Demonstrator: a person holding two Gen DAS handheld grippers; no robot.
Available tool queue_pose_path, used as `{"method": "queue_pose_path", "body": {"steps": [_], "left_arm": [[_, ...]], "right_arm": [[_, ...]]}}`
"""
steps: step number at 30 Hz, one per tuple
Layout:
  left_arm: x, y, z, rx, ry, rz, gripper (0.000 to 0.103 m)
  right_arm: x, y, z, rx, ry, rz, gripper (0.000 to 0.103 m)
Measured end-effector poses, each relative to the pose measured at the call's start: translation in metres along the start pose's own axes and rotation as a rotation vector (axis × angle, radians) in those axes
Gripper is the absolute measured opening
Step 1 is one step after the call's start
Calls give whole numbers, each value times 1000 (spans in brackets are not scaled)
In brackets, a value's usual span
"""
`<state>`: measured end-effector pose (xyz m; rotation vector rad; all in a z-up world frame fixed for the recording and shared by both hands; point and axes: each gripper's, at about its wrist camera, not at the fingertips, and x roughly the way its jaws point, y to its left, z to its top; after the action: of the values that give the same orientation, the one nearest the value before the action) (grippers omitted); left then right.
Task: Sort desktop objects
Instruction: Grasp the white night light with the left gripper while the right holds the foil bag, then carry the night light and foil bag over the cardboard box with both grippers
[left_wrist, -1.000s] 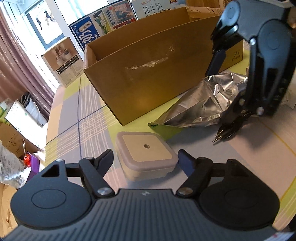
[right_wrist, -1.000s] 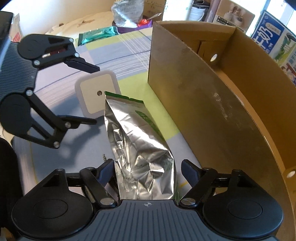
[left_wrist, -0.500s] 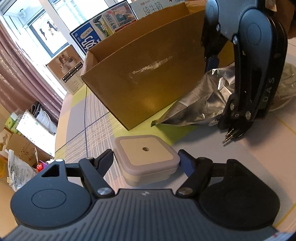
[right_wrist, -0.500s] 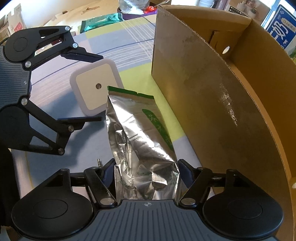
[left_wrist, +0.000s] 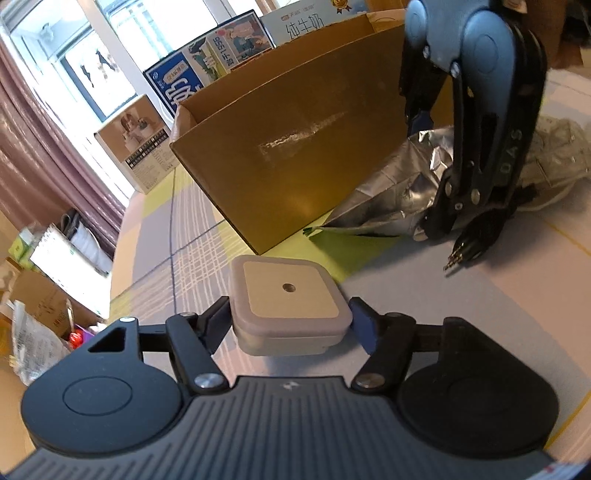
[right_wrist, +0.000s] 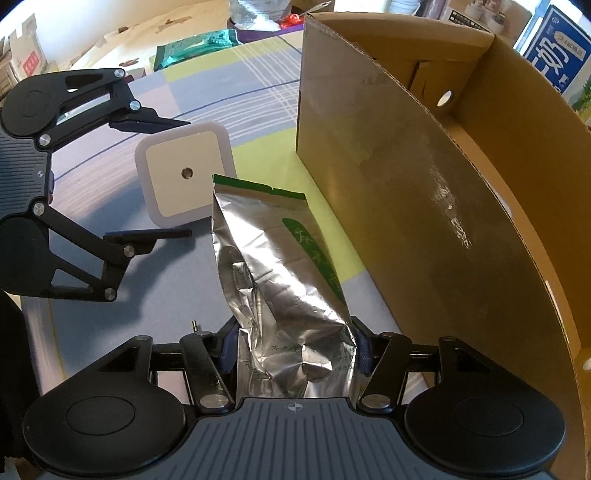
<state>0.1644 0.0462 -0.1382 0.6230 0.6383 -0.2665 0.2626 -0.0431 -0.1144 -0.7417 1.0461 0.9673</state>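
A flat square white box (left_wrist: 288, 291) with a beige top and a centre hole lies on the tablecloth, and my left gripper (left_wrist: 290, 323) is shut on its two sides. The right wrist view shows the same square box (right_wrist: 173, 192) between the left gripper's (right_wrist: 189, 178) fingers. My right gripper (right_wrist: 293, 347) is shut on the crumpled rear end of a silver foil bag (right_wrist: 280, 266) with a green stripe. The bag lies along the wall of the open cardboard box (right_wrist: 424, 184). In the left wrist view the right gripper (left_wrist: 424, 177) stands over the foil bag (left_wrist: 380, 199).
The tall cardboard box (left_wrist: 295, 155) stands beyond both items. An audio jack plug (left_wrist: 456, 258) lies by the right gripper. A clear plastic bag (left_wrist: 561, 147) is at far right, a green packet (right_wrist: 195, 44) far across the table. Printed cartons (left_wrist: 177, 92) stand behind the box.
Both grippers moved forward over their items and their fingers drew in: the left now touches both sides of the square box, the right now squeezes the foil bag.
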Motion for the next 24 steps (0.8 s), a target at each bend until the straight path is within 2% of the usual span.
{"method": "queue_pose_path", "body": {"steps": [3, 6, 8, 10, 13, 19, 24], "left_arm": [[-1, -7, 1, 42, -18, 35, 77], [1, -13, 2, 77, -30, 51, 78], [3, -15, 3, 97, -35, 60, 77], [5, -17, 3, 110, -30, 53, 69], [5, -18, 3, 121, -30, 50, 67], [2, -8, 4, 83, -10, 16, 63], [-4, 1, 7, 45, 5, -45, 63]], "right_arm": [[2, 1, 3, -11, 4, -8, 57], [3, 5, 1, -17, 3, -15, 58], [4, 5, 2, -21, 3, -20, 58], [6, 5, 3, -25, 4, -23, 58], [9, 4, 7, -21, 8, -25, 58], [13, 5, 13, -16, 17, -37, 56], [8, 7, 17, -23, 7, -46, 52]]}}
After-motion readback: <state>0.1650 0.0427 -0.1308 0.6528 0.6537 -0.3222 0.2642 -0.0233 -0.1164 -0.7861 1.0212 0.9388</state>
